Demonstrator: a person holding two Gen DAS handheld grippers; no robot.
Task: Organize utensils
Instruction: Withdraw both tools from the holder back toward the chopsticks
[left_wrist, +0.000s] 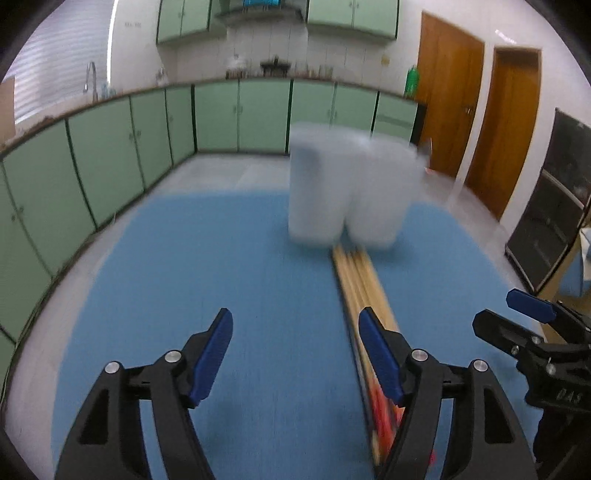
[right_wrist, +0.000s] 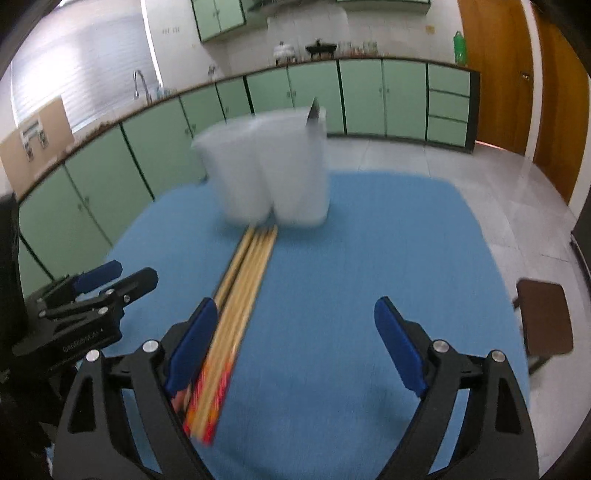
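A bundle of wooden chopsticks (left_wrist: 360, 284) with red-orange ends lies on the blue mat (left_wrist: 221, 258), pointing at a white two-compartment utensil holder (left_wrist: 347, 188). My left gripper (left_wrist: 295, 336) is open and empty, its right finger over the chopsticks' near end. In the right wrist view the chopsticks (right_wrist: 243, 291) run beside the left finger of my right gripper (right_wrist: 295, 325), which is open and empty. The holder (right_wrist: 269, 173) stands beyond, blurred, with a dark utensil tip (right_wrist: 314, 110) sticking up from it. Each gripper shows at the edge of the other's view: the right gripper (left_wrist: 535, 325) and the left gripper (right_wrist: 96, 288).
Green cabinets (left_wrist: 110, 147) line the room behind the table. Wooden doors (left_wrist: 480, 122) are at the right. A brown stool (right_wrist: 543, 317) stands off the mat's right edge. The mat's edges drop to grey floor.
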